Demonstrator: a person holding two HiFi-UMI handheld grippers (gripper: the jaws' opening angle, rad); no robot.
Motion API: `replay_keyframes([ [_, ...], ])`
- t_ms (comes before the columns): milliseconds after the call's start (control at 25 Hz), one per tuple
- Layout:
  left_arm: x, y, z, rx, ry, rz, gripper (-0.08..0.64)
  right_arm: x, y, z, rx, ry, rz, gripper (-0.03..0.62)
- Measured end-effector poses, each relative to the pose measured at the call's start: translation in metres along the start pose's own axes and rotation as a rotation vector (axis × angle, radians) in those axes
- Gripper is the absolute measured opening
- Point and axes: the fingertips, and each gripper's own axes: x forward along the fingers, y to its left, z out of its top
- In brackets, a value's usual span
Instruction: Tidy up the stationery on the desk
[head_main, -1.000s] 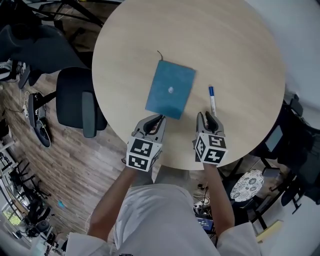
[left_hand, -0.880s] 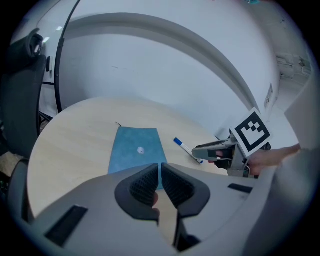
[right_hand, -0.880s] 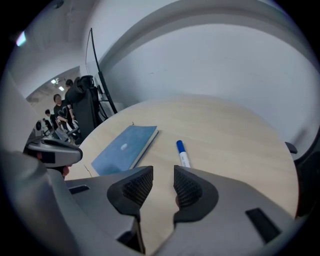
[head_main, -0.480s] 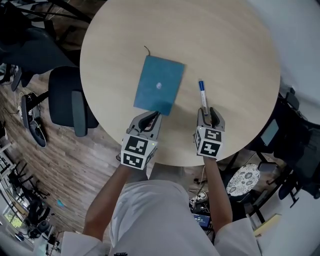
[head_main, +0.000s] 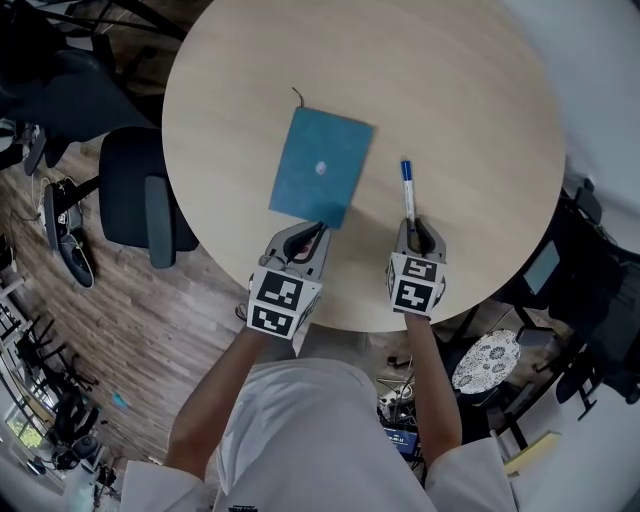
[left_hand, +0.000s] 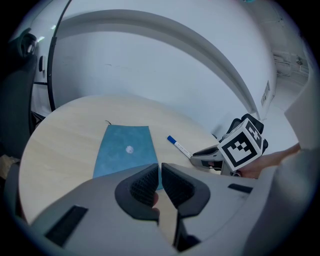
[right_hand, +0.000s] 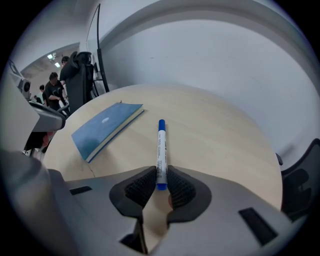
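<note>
Where the right gripper (right_hand: 160, 184) tilts down onto the surface (head_main: 470, 90), clamped on the near, blue-tipped end of a pen (right_hand: 160, 145). Jaws just been closing, pads now pressed against either side of the barrel. Rest of the pen flat on the pale wood, running straight ahead of that gripper: white barrel, then a blue cap at the far end.

To the left of that gripper and a little ahead, apart from the pen, a blue notebook (head_main: 320, 170). Closed, lying flat, with a small pale spot in the middle of the cover and a thin dark cord (head_main: 297, 95) trailing from its far corner.

At the notebook's near edge, the left gripper (left_hand: 159, 175). Jaws drawn almost together, only a narrow upright slit between the ribbed pads, blue cover showing just past the tips. Cannot tell whether the tips touch the notebook. Both grippers side by side near the rim closest to the person, well apart from each other.

Beyond the rim to the left of the left gripper, a dark office chair (head_main: 150, 205) on a wooden floor (head_main: 150, 330).
</note>
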Motion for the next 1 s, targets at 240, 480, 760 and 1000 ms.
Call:
replay_keyframes([
  [240,-0.006,0.003,-0.003,-0.005,-0.006,0.006,0.035,-0.009,0.014,0.005,0.15,-0.035,0.027,0.092],
  [480,-0.015,0.012,-0.006,-0.011,-0.01,0.013,0.035,-0.01,0.038,0.011,0.271,-0.051,0.051,0.091],
  [760,-0.026,0.024,-0.011,-0.025,-0.013,0.024,0.035,-0.009,0.066,0.015,0.275,-0.022,0.065,0.092],
  [1000,-0.034,0.037,-0.016,-0.034,-0.017,0.031,0.035,-0.004,0.088,0.019,0.297,-0.01,0.071,0.092],
])
